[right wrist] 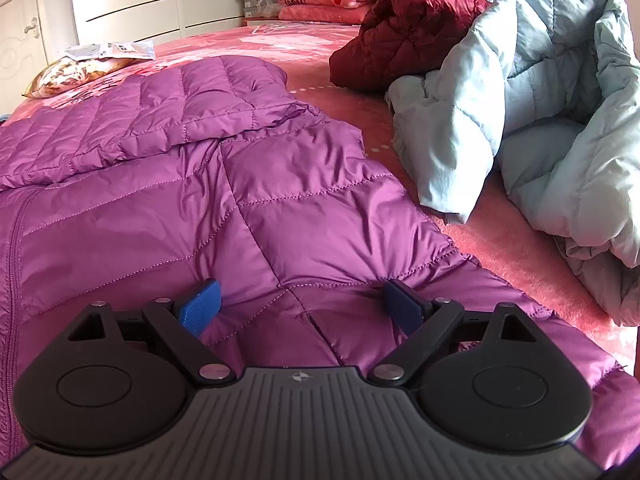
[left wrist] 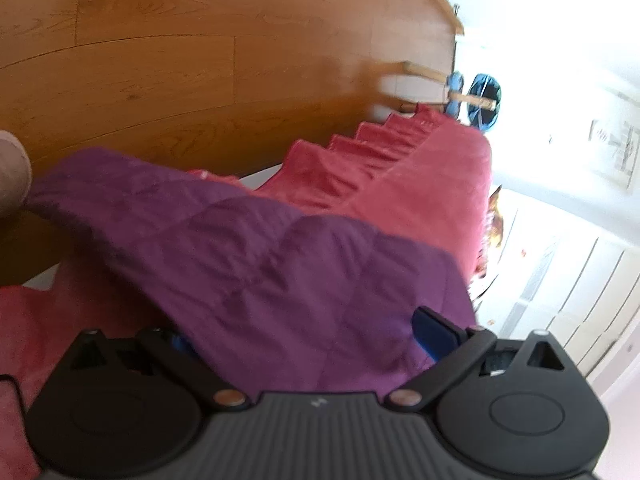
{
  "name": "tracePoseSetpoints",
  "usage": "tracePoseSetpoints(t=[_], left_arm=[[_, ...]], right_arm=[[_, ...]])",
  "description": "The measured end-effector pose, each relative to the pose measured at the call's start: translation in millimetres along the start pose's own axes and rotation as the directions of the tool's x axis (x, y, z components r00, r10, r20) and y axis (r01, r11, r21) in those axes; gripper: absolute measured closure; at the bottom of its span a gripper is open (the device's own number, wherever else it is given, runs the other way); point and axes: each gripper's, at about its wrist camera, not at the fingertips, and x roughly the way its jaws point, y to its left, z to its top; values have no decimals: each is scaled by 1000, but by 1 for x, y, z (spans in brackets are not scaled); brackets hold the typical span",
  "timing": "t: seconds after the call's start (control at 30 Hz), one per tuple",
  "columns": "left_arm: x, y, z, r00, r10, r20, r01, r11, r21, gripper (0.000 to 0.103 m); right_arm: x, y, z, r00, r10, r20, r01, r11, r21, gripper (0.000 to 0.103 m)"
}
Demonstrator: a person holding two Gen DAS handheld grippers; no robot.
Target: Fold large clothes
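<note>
Through the left wrist view, blurred and tilted, I saw my left claw (left wrist: 304, 336) spread wide with a fold of the purple down jacket (left wrist: 256, 248) running between its blue pads (left wrist: 434, 330). The fabric hung over the edge of the pink bed (left wrist: 420, 176), wood floor (left wrist: 180, 60) beyond it. I could not tell whether the pads were pressing the cloth; they looked released around it.

Through the right wrist view, my right claw (right wrist: 302, 306) was also released, both pads resting on the purple down jacket (right wrist: 240, 200), which lay spread flat on the near left of the bed (right wrist: 500, 276), one sleeve folded across its far part. I counted three padded jackets: the purple one, a dark red jacket (right wrist: 404, 28) heaped far off, and a pale blue jacket (right wrist: 532, 120) bunched on the right, well apart from the purple. Three pillows sat at the far end.

I judged the purple jacket light, soft, puffy and slick-shelled, likely to slide from a shallow pinch. I would take it at the hem or a quilted seam.
</note>
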Motion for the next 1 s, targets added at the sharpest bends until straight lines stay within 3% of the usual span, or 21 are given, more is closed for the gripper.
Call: tracePoseSetpoints(t=[0.2,0.27,0.33,0.53,0.63,0.73,0.8,0.87,1.0], left_arm=[[1,-2,7,998,-42,54,44,999,-22,29],[3,-5,6,996,-63,55,64,998,-6,45],[5,-9,6,995,-80,53,79,997,14,56],[-2,-38,5,983,-168,79,159,981,110,77],[-11,-68,3,970,-227,91,206,958,198,80],[-20,-110,-4,950,-299,90,256,911,323,80],[-23,-142,-14,942,-325,83,260,865,430,80],[-23,-176,-30,940,-335,70,240,793,560,80],[-14,-232,-77,943,-332,14,200,602,773,80]], right_arm=[[0,0,0,1000,0,0,0,1000,1,0],[1,2,1,1000,1,0,-1,1000,1,0],[1,2,0,1000,0,0,0,1000,2,0],[1,2,1,1000,8,-1,-8,1000,-2,0],[1,1,2,1000,9,-2,-9,1000,-3,0],[1,1,2,1000,8,-3,-8,1000,-2,0],[1,1,2,1000,9,-5,-9,1000,-1,0],[2,0,3,1000,11,-7,-11,1000,0,0],[3,0,4,1000,15,-10,-15,1000,4,0]])
